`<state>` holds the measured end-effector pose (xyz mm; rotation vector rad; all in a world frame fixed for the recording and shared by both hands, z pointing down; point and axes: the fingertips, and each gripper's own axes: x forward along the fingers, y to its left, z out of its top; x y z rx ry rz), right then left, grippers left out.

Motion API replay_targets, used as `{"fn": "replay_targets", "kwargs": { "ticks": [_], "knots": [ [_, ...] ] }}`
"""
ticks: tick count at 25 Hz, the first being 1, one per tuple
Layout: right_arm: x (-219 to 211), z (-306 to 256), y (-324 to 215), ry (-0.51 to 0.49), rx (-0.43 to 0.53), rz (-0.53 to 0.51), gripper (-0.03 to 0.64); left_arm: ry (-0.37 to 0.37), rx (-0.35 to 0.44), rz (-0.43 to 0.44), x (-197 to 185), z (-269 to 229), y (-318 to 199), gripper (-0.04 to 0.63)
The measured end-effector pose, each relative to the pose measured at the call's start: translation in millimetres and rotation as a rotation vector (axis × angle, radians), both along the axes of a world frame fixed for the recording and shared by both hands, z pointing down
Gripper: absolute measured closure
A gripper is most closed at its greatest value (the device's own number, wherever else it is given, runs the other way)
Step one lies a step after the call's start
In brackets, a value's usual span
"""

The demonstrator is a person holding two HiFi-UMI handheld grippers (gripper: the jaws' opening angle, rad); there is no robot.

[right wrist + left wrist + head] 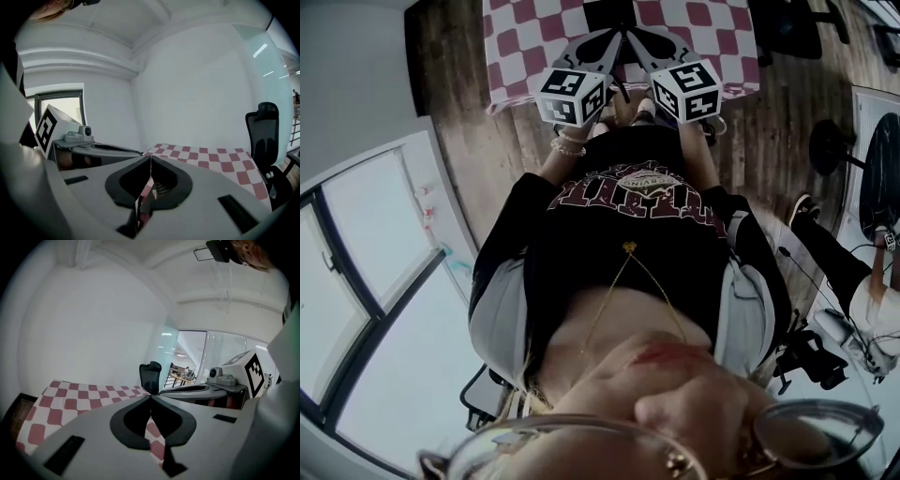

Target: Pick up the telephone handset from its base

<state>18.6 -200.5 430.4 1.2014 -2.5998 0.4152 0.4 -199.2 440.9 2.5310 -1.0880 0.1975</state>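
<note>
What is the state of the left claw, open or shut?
Shut: the left claw shows its jaws touching at the tips, nothing between them.

Not much to read here, honestly. We can see maroon block lettering across the black shirt [628,192], but it's upside down and too blurry for us to make out. The marker cubes [572,94] only carry black-and-white square patterns, no letters.

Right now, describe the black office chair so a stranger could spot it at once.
Start from the red-and-white checked tablecloth. Just past its right edge, by the glass wall, stands the office chair. It is the only tall black thing there, with a headrest on top, dark against the pale wall.
</note>
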Motion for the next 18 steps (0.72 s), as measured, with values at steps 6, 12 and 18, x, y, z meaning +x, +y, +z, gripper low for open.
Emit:
{"fn": "replay_targets", "kwargs": {
  "ticks": [6,12,18],
  "knots": [
    [8.3,-0.7,-25.8,-0.009,-0.005,-0.057,0.598,-0.012,-0.001,-0.047,9.0,-1.9,-24.2,0.584],
    [17.1,6.2,-45.0,-0.011,-0.019,-0.118,0.598,-0.022,-0.016,-0.112,14.5,4.7,-42.3,0.584],
    [27.9,18.4,-58.6,-0.006,-0.045,-0.155,0.598,-0.035,-0.038,-0.160,21.0,14.7,-54.9,0.584]
  ]
}}
